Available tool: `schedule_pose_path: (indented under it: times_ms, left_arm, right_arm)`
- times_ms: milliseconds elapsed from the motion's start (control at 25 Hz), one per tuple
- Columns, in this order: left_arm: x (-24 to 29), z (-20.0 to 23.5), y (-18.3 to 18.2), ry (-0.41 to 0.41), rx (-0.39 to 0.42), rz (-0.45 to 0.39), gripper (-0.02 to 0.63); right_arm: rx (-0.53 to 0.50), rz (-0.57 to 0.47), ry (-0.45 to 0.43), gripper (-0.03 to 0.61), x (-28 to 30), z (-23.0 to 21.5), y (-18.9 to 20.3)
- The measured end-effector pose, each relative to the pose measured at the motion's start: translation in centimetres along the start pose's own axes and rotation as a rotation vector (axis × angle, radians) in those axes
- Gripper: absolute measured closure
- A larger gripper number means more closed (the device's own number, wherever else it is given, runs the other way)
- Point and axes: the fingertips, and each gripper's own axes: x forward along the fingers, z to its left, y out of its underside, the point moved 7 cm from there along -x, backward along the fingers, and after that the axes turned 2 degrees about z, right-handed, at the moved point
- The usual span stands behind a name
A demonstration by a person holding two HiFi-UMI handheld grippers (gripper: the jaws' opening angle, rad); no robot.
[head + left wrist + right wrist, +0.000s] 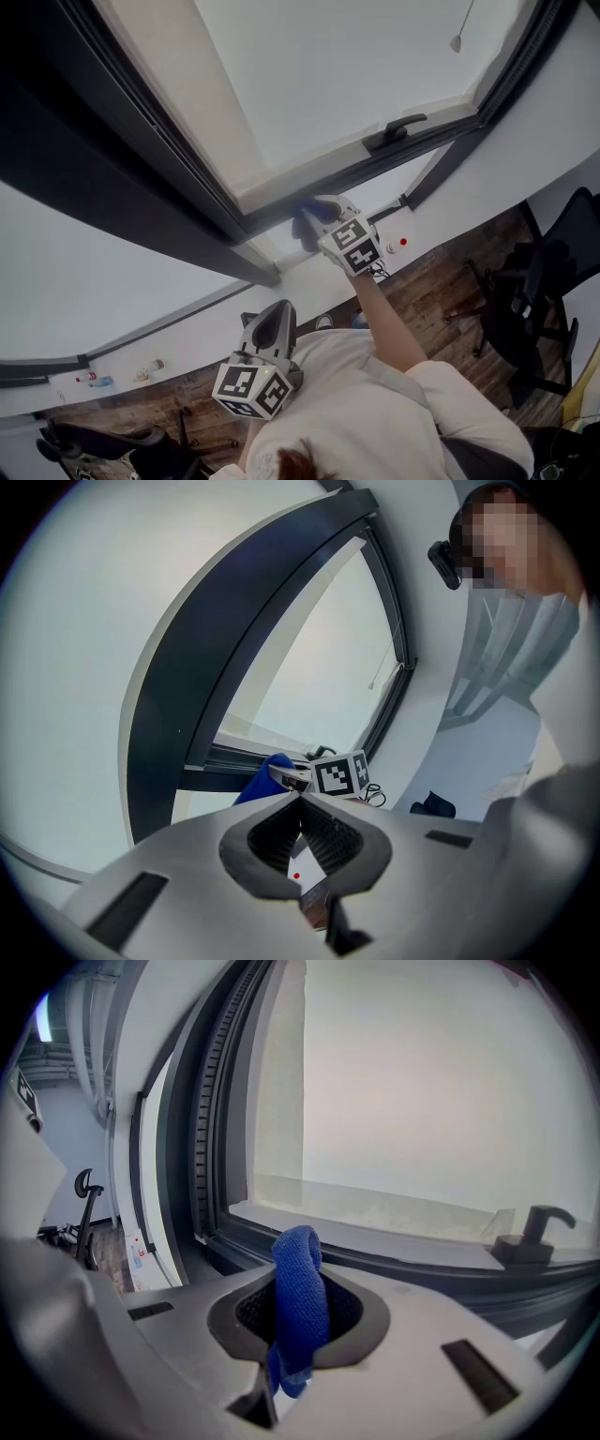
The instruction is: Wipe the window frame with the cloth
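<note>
Blue cloth (298,1251) is pinched between the jaws of the right tool (300,1302). A folded loop stands proud of the tips and a short tail hangs behind. In the head view the cloth sits at the lower rail of the window frame (441,139), near its corner; contact cannot be confirmed. The left tool (302,803) has its jaws pressed together on nothing and is held low by the person's torso, well apart from the window.

Likely hazards:
- Only a narrow fold is gripped, so drag along the rail may pull the cloth free.
- A steep angle may bring bare jaw tips onto the frame.
- The handle (528,1234) further along could snag the loop.
</note>
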Motion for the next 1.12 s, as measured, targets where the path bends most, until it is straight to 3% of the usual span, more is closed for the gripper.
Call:
schedule_pose_path:
  times_ms: [1120]
  left_arm:
    - [1.5,-0.7,0.0,0.015,0.001,0.020,0.609]
  right_arm:
    - [0.044,-0.021,0.071,0.529,-1.5,-3.5,1.0]
